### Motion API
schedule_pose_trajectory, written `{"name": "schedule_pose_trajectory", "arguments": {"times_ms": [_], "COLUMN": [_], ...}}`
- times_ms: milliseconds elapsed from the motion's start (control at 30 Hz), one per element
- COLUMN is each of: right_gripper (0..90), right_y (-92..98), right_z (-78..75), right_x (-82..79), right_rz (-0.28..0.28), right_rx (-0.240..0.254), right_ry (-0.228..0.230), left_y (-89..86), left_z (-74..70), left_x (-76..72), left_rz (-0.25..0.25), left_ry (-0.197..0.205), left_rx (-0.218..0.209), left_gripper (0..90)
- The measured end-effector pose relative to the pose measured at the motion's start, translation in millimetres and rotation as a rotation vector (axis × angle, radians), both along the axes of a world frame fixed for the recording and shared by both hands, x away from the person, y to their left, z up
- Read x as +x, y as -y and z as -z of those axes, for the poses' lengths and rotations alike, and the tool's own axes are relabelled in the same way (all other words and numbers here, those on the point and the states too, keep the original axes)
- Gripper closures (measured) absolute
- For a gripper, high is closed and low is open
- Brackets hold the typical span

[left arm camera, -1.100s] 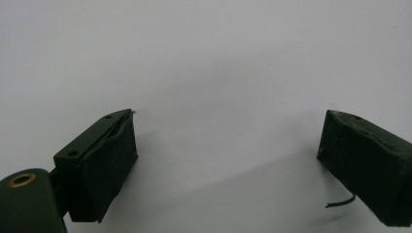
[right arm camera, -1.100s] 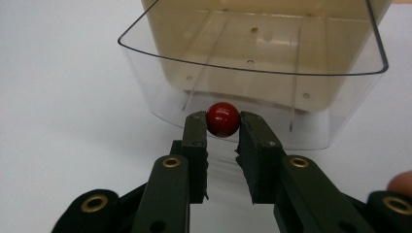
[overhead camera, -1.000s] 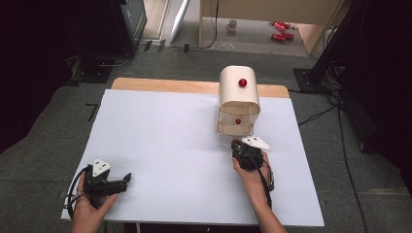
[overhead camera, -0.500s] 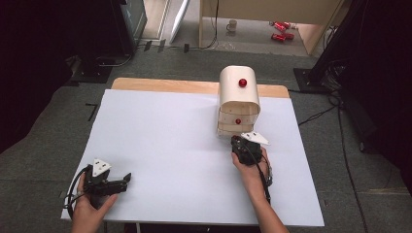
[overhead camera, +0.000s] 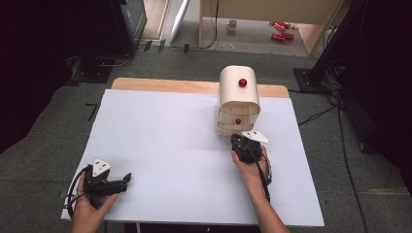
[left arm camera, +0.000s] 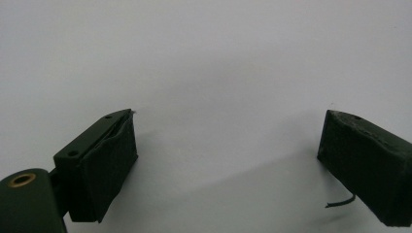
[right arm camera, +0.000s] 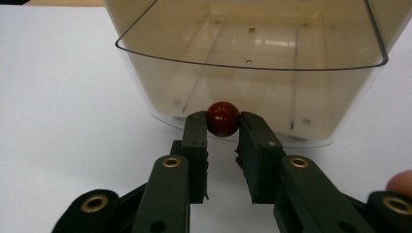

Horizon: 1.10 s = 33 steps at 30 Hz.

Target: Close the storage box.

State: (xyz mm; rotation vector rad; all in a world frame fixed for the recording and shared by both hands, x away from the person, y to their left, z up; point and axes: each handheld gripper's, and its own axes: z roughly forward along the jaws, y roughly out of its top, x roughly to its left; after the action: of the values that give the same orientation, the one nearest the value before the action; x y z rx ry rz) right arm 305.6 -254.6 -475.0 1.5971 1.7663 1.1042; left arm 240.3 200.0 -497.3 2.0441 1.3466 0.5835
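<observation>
A: Layout?
B: White table. Cabinet far right, rounded top, red top knob. Bottom drawer pulled out towards the near edge, clear plastic.
A: Right gripper?
B: Just near of the cabinet, pinching the drawer knob. Nothing blocking it.
A: Left gripper?
B: Near left corner, well apart from the cabinet, jaws spread over bare table.
</observation>
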Motion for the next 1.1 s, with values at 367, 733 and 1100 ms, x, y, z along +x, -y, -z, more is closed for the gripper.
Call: {"name": "schedule_pose_trajectory", "arguments": {"times_ms": [367,733,1100], "right_gripper": [74.6,65.4,17.2], "right_y": [0.4,1.1,12.9], "right_z": [2.4,5.3,12.6], "right_x": [3.5,4.1,-11.9], "right_rz": [0.005,-0.011,-0.052], "right_rx": [0.007,0.000,-0.131], "right_ry": [0.015,0.007,0.007], "left_y": [0.0,-0.1,-0.1], "left_z": [0.0,0.1,0.0], "left_x": [0.1,0.0,0.1], "left_rz": [0.000,0.000,0.000], "left_ry": [0.000,0.000,0.000], "left_rx": [0.000,-0.001,0.000], "left_gripper": [6.8,6.8,6.8]}}
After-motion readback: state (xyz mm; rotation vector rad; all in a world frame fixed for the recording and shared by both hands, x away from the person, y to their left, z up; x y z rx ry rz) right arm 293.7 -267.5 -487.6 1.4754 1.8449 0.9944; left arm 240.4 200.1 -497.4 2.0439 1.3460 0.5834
